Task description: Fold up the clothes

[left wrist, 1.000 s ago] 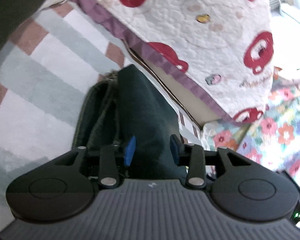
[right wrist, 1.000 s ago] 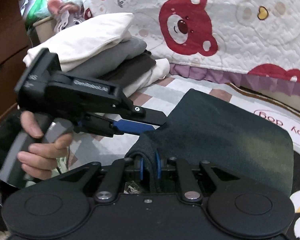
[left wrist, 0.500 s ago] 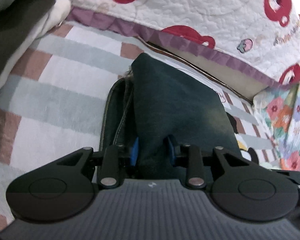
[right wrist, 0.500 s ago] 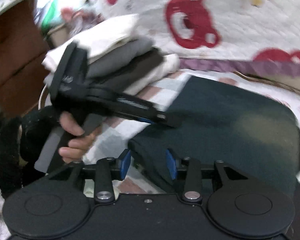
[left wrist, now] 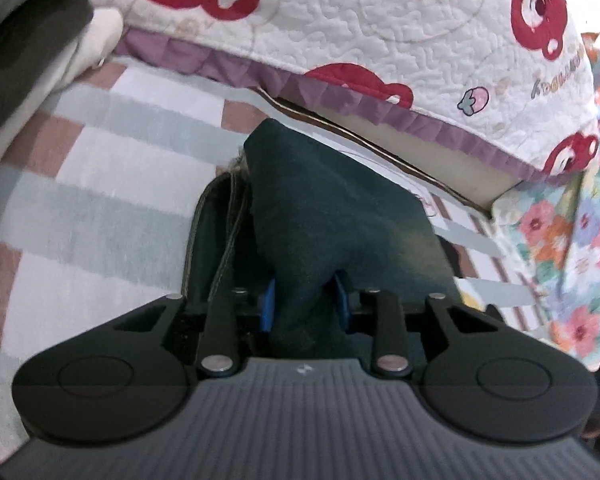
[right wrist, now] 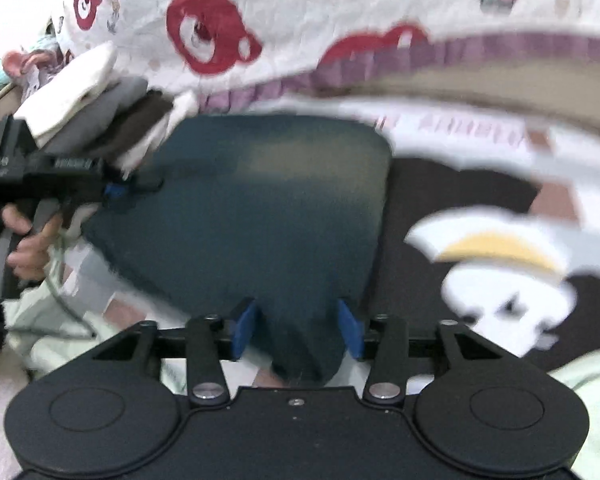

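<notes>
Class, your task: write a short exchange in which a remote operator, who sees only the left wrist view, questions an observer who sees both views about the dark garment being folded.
Operator: Is the other hand-held gripper clamped on the cloth?
Observer: No. The right hand-held gripper has its jaws apart, with the near edge of the dark garment lying between its pads.
Operator: What lies past the garment's right edge?
Observer: A black cloth with a white cartoon print, right beside the garment.
</notes>
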{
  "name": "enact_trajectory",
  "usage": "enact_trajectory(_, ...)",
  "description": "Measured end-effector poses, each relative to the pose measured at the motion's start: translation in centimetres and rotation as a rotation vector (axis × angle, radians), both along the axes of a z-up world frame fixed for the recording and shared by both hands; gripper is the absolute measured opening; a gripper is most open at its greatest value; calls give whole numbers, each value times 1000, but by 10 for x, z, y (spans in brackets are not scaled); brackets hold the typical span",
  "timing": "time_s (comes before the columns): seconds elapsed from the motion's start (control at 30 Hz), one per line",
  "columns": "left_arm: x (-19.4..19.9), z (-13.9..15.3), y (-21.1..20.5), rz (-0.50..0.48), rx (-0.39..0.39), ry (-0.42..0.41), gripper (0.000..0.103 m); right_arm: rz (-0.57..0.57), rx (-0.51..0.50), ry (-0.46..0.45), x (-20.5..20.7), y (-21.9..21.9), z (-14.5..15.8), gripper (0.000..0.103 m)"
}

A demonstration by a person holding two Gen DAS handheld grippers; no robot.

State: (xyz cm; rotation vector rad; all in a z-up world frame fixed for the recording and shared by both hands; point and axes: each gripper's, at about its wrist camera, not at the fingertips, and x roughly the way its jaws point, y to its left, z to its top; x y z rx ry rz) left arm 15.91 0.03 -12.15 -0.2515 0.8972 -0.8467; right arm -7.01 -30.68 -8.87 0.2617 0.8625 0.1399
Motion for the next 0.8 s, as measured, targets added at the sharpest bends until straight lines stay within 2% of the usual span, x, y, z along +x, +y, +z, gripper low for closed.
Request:
enact_trajectory(0.03,0,0,-2,0,-1,-19,25,3,4,27,0,3,-10,56)
enact_trajectory(0.1,-2,1,-2,5,-4,-39,25,13,-45,10,-3,14,-15,58)
enact_trajectory(0.2,-4,4,-1,15,-7,-56,25,52,-118,-19,-7,24,-18,51)
enact_trajectory(0.37,-5,6,-3,24,-10,-84,24,31,-75,-20,-14,11,-8,36)
enact_trajectory(0.5,-7,7,-5,43,-44,-148,24,14,-42,-20,-20,0,0,35)
enact_trajectory(0.57,-6,6,-6,61,-73,-139,24,6,-25,-21,-23,-5,4,31)
enact_trajectory(0.73,2,8,0,72,-20,-83,25,-15,18,-21,-30,-19,14,33)
enact_trajectory(0.8,3,13,9,98,-28,-81,25,-24,35,-21,-32,-24,18,33)
